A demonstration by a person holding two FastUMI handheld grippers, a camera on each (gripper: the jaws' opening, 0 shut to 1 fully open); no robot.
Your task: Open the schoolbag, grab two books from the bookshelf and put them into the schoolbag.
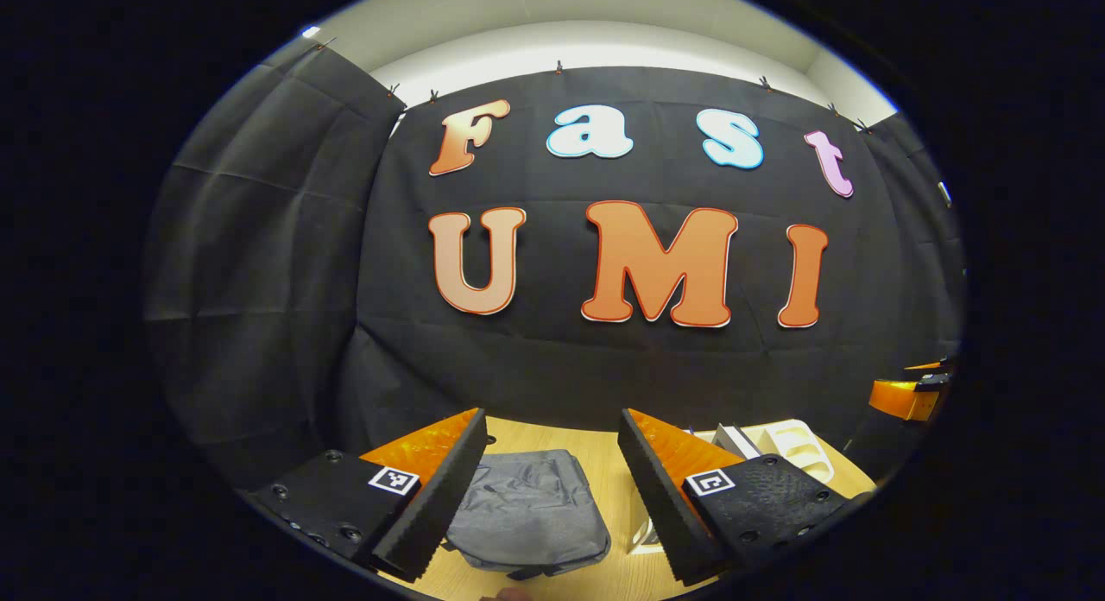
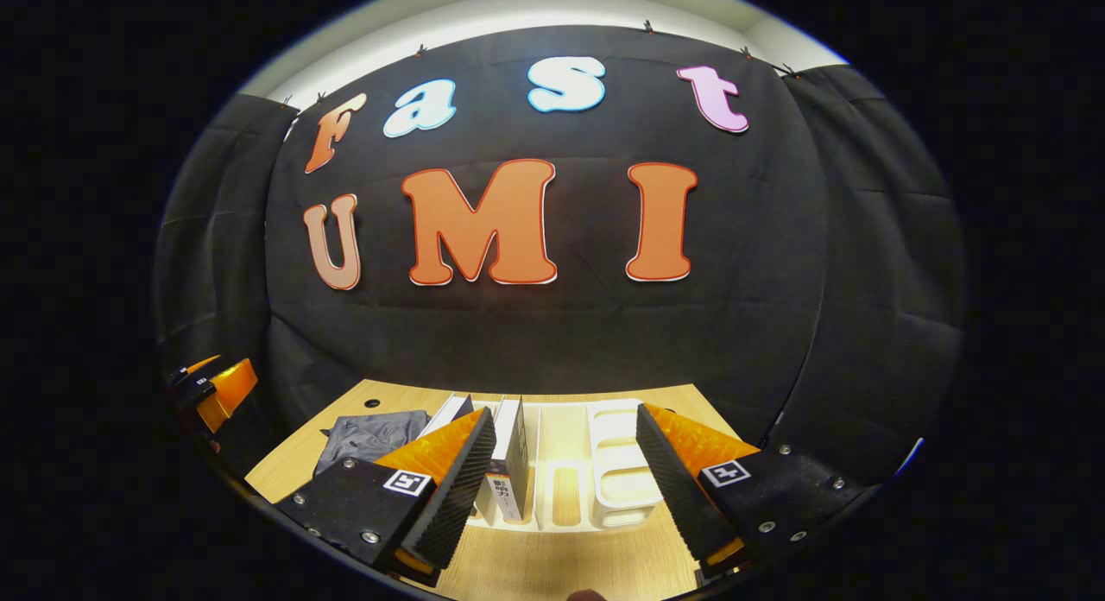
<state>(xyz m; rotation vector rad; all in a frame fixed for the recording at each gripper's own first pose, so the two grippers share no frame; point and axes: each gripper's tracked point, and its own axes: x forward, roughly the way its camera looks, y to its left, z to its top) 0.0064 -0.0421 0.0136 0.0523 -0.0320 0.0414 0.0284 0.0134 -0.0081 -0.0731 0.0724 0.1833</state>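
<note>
A grey schoolbag (image 1: 528, 508) lies flat and closed on the wooden table (image 2: 552, 566), just beside a white bookshelf (image 2: 615, 463) holding upright books (image 2: 511, 458). The left gripper (image 1: 548, 489) hovers wide above the bag; the right gripper (image 2: 561, 480), also wide and empty, faces the rack. Soft fabric may slip from a pinch, and tugging one book could tip its neighbour.

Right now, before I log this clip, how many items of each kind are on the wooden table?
Grey fabric schoolbag: 1
White plastic bookshelf rack: 1
Upright books in the rack: 2
Total: 4 things on the light wooden table.
Both open grippers, left gripper and right gripper, hover above it with nothing between their fingers.
</note>
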